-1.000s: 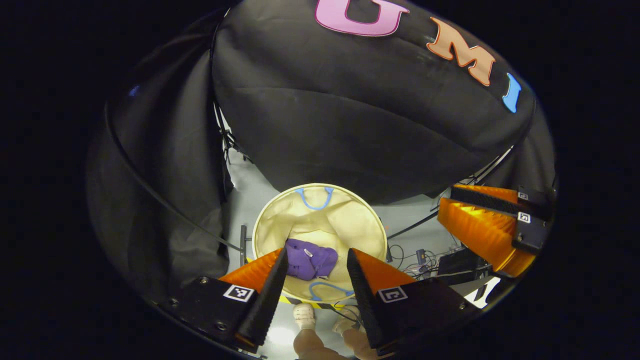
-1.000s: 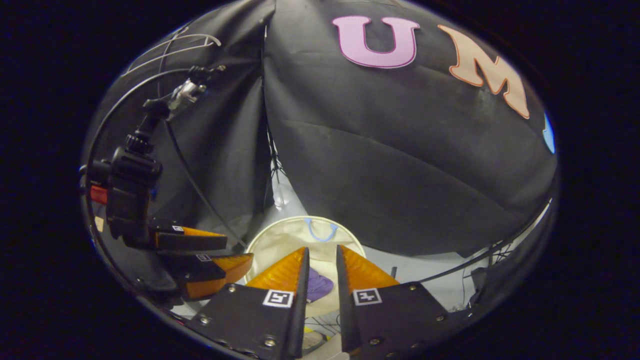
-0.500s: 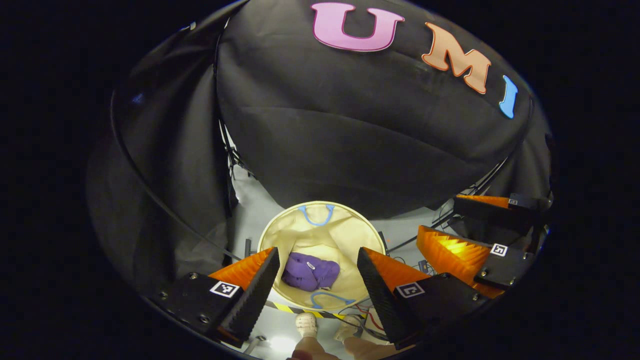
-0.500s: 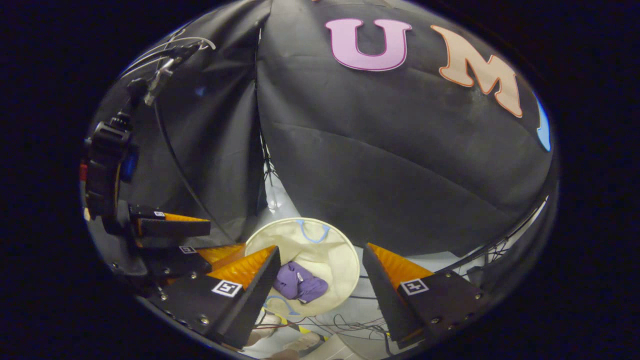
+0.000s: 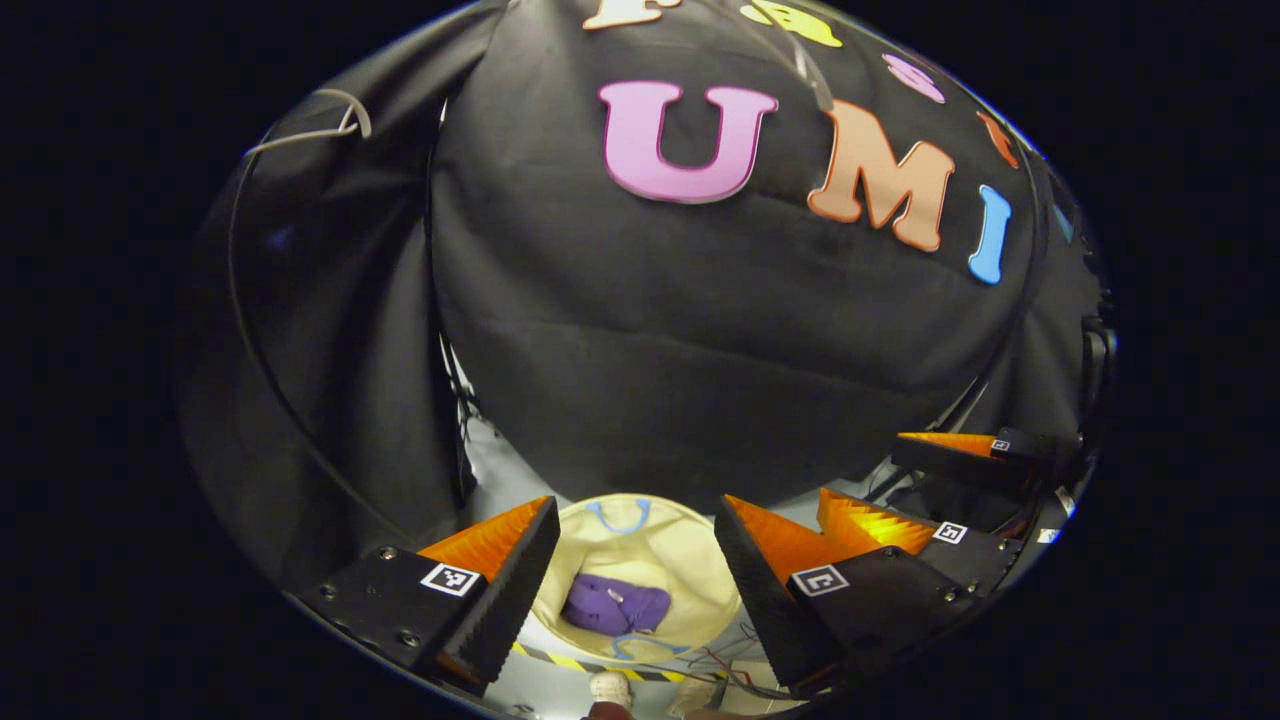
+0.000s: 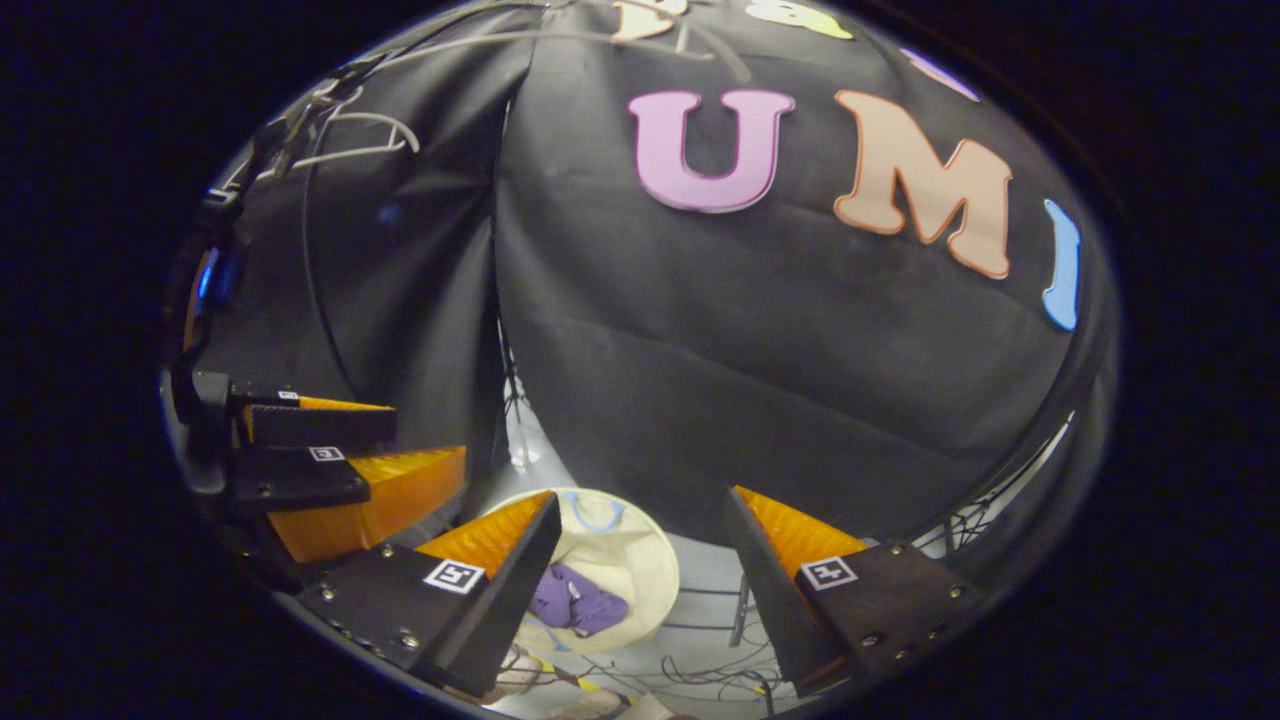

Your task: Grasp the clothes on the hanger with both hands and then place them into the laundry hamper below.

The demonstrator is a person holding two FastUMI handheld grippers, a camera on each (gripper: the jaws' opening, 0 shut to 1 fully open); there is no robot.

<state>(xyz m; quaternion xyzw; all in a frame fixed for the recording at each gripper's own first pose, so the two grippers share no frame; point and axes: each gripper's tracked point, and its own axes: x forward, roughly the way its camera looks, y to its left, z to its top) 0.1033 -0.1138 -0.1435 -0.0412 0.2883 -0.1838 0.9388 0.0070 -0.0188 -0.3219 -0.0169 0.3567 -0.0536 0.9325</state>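
**Garment is in the hamper; what remains is mostly clutter risk**

Nearest in the left gripper view, the left gripper (image 5: 635,580) has its jaws spread wide with nothing between them. In the right gripper view the right gripper (image 6: 640,575) is likewise wide apart and empty. Neither touches cloth.

Below and between the fingers sits the laundry hamper (image 5: 700,560), a round cream tub with blue handles, standing on the pale floor. The purple clothes (image 5: 615,605) lie bunched at its bottom, well inside the rim; the right gripper view shows the same bundle (image 6: 578,602) low in the hamper (image 6: 645,570).

By my reading the placing is done, so little can fail with the garment itself. The likelier trouble lies around it: loose cables (image 6: 700,670) trail over the floor just beside the hamper, and a foot (image 5: 610,688) stands close to its near edge, so a careless step could snag a wire or nudge the tub.

Farther up, a wire hanger (image 6: 345,140) hangs against the wall cloth beside a black cable. A raised gripper could catch either.
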